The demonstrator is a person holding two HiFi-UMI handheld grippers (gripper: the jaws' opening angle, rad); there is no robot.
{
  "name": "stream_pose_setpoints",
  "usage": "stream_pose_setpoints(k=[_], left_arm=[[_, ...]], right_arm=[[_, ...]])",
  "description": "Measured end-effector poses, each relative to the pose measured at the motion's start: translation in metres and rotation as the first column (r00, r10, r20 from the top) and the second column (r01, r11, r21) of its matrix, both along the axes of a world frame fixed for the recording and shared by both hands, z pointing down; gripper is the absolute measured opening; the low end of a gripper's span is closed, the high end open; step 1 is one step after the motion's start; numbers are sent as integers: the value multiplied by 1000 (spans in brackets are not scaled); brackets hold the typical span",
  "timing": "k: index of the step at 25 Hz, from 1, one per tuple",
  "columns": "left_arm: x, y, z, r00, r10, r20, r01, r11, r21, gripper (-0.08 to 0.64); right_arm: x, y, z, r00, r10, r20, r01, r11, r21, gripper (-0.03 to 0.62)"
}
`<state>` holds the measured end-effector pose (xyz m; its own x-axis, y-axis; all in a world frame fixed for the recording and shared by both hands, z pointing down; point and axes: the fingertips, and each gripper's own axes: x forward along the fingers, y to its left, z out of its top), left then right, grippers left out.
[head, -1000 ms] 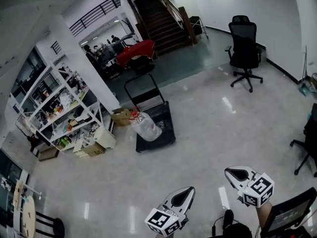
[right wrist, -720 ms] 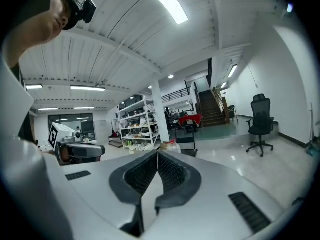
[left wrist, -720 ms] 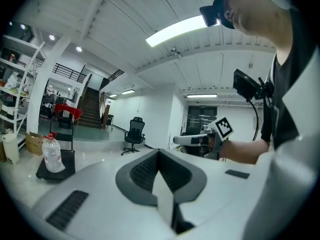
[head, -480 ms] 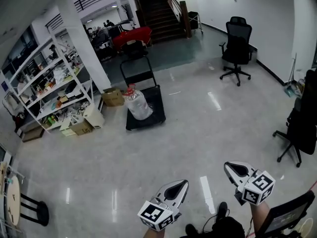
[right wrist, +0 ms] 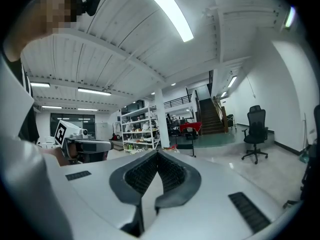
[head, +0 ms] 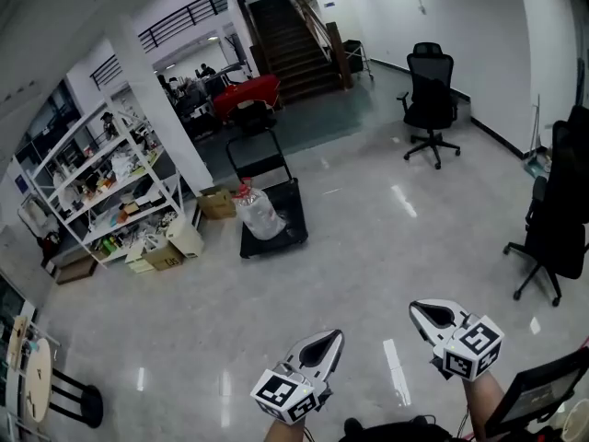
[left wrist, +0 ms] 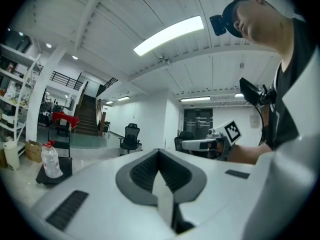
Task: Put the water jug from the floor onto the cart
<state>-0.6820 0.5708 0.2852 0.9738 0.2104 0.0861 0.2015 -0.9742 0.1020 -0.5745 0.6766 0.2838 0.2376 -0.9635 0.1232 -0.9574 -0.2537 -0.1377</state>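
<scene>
Leaning water jug (head: 259,217) apparently sits on cart (head: 296,221).

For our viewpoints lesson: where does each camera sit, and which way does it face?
Head view: on head, facing down at floor; left gripper, right gripper show.
Left gripper view: on it, along shut jaws toward office chair; person's torso shows.
Right gripper view: likewise, toward shelves; shirt shows.
Shared: head and left gripper views show water jug on cart.
</scene>
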Motion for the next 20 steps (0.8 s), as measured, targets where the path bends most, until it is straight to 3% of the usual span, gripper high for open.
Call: stream_pose_setpoints(k=[7, 20], left_arm=[[-2, 24, -4, 995, -94, -15, 94, 996, 5, 0], [-18, 17, -8, 990, -139, -34, 139, 990, 2, 0]], right_arm=[[13, 50, -4, 997, 61, -45, -62, 998, -19, 3], [8, 43, -8, 997, 64, -49, -65, 997, -31, 2]])
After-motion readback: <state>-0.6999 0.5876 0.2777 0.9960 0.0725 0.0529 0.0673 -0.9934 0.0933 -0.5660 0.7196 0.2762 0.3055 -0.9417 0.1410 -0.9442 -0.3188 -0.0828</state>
